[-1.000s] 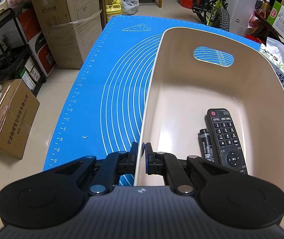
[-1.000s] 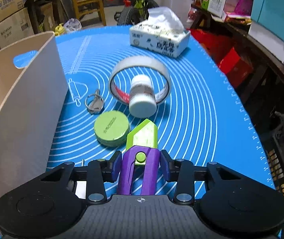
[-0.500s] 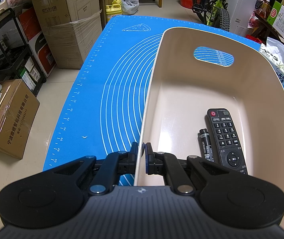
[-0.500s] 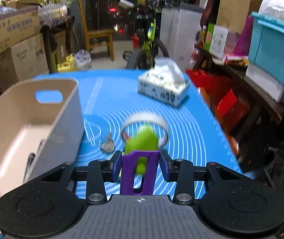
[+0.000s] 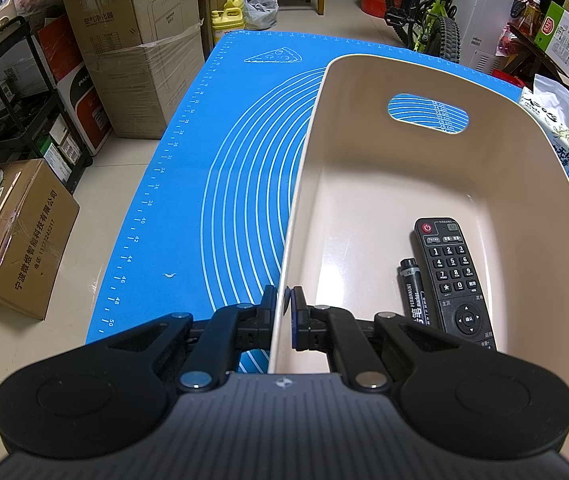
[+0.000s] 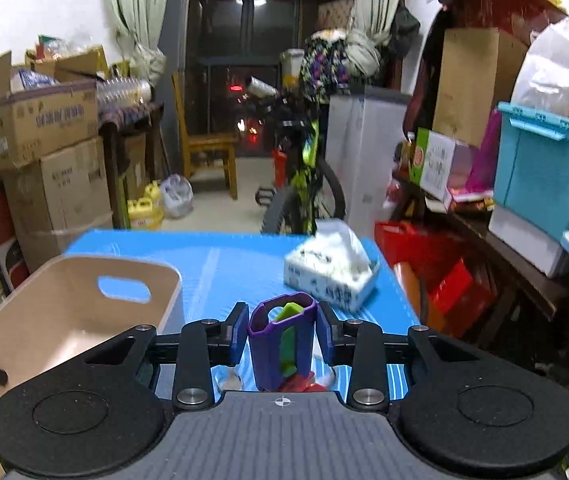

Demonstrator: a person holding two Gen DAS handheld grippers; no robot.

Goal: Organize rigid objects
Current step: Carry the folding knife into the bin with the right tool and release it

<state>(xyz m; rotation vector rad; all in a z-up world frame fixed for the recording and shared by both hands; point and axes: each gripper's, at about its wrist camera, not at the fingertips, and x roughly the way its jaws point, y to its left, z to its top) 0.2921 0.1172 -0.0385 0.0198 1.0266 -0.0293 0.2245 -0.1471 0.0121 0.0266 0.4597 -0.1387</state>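
Your right claw [image 6: 282,338] is clamped on the purple-and-green toy [image 6: 282,344], jaws having just squeezed in a bit more, holding it above the bench [image 6: 228,264]. It looks like light, hard, slick plastic, so keep gripping those flat purple sides. The beige bin [image 6: 84,320] sits just left of that claw. Your left claw [image 5: 283,312] is pinched onto the bin's near wall.
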